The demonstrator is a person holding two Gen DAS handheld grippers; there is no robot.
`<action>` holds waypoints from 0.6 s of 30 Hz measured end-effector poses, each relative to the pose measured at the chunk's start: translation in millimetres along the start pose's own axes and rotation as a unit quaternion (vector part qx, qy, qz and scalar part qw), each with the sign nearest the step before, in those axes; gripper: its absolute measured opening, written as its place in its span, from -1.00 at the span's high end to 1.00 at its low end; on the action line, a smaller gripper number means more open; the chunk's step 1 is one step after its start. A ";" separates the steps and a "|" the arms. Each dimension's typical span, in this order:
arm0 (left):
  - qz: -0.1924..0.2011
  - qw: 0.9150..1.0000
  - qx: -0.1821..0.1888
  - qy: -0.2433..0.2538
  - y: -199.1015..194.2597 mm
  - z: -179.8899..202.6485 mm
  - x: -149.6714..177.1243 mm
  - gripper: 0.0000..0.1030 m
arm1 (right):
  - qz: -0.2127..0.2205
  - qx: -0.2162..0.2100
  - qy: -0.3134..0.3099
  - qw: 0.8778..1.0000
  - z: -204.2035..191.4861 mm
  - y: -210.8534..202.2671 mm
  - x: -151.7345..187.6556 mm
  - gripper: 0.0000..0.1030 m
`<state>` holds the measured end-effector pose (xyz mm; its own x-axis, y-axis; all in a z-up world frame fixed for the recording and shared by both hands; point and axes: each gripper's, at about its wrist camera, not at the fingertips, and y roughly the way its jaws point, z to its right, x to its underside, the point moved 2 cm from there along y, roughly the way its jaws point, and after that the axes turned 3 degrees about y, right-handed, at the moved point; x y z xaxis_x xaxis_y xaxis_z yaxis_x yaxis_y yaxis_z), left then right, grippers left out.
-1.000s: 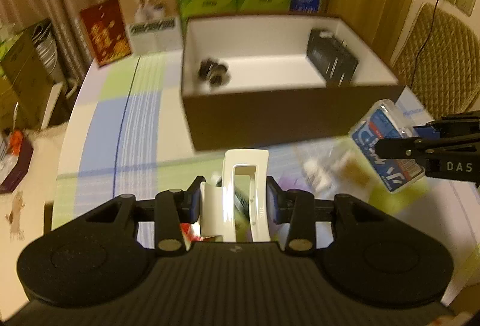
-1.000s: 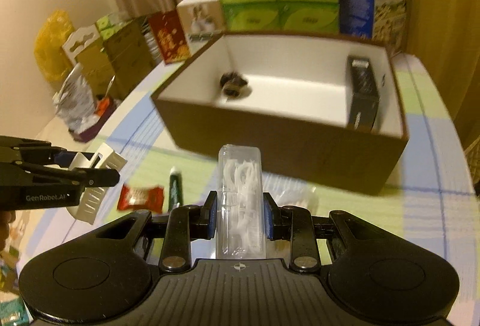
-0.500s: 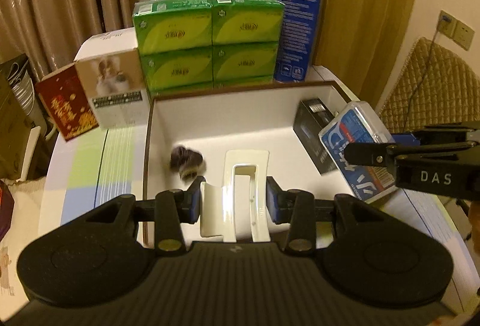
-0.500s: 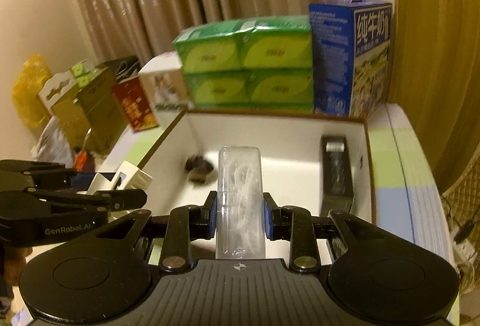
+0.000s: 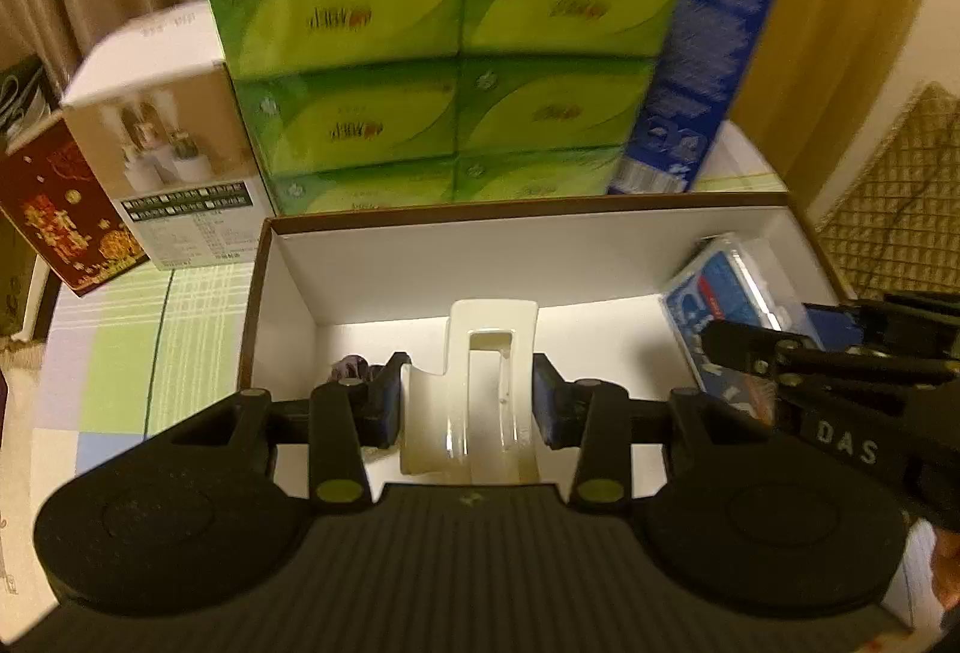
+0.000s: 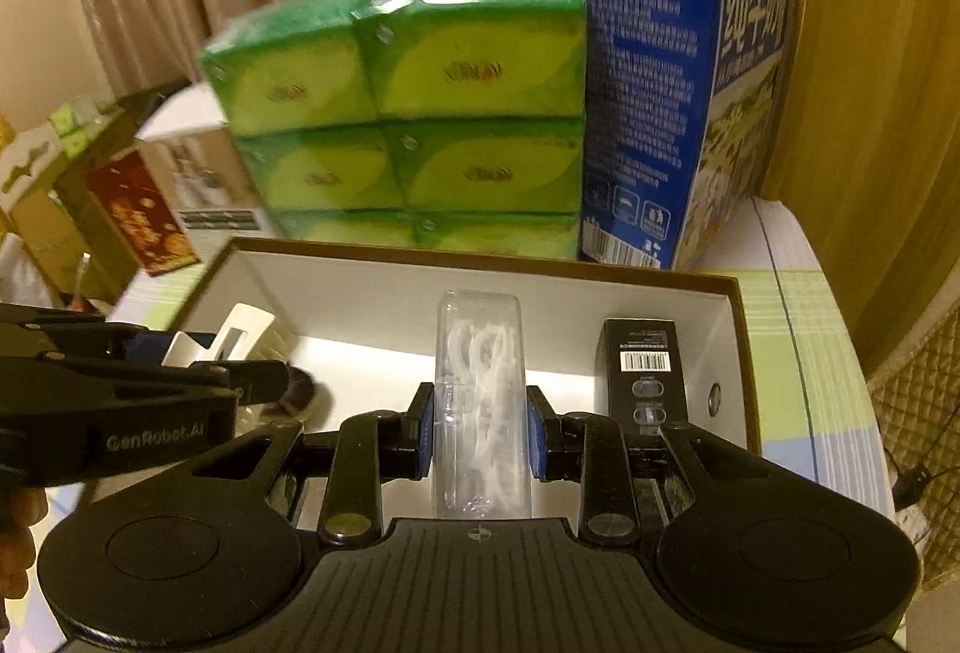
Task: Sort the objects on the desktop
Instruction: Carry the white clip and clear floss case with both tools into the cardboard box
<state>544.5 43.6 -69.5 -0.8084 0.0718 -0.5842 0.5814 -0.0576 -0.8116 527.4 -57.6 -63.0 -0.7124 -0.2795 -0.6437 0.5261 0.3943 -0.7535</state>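
Observation:
My left gripper [image 5: 468, 401] is shut on a white hair claw clip [image 5: 489, 353] and holds it over the inside of the brown box [image 5: 528, 207] with a white lining. My right gripper [image 6: 480, 431] is shut on a clear case of floss picks [image 6: 480, 353] over the same box [image 6: 480, 263]. In the left wrist view that case [image 5: 726, 305] shows its blue label at the right. In the right wrist view the clip [image 6: 237, 332] appears at the left. A black carton [image 6: 645, 371] and a small dark round thing [image 6: 306, 389] lie in the box.
Behind the box stand stacked green tissue packs [image 5: 444, 53], a tall blue carton [image 5: 702, 53], a white product box [image 5: 162, 143] and a red box [image 5: 54, 215]. A checked tablecloth [image 5: 138, 341] shows to the left. A quilted chair [image 5: 900, 209] stands at the right.
Both grippers moved forward with their loads, from in front of the brown box to above its inside. The box's front wall dropped out of view and the tissue packs loom closer.

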 end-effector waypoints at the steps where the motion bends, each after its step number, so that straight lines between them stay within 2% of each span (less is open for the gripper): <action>1: -0.008 1.000 -0.001 -0.005 9.3 -2.0 -1.5 0.29 | -0.006 0.005 0.001 1.000 1.5 7.2 -1.9 0.48; 9: -0.046 0.999 -0.014 -0.022 61.3 -12.5 -7.0 0.29 | -0.043 0.029 0.007 0.999 12.6 50.4 -6.3 0.48; 15: -0.058 0.998 -0.040 0.000 86.3 -12.6 -9.4 0.31 | -0.050 0.038 0.013 0.998 19.4 65.2 -6.0 0.48; 18: -0.053 0.998 -0.039 0.003 90.3 -13.4 -10.5 0.32 | -0.051 0.040 0.012 0.998 22.1 68.0 -4.8 0.48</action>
<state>606.8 51.1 -136.7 -0.8651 0.0787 -0.4953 0.4986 0.0280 -0.8664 576.9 -48.8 -114.1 -0.7748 -0.2929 -0.5602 0.4845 0.2943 -0.8238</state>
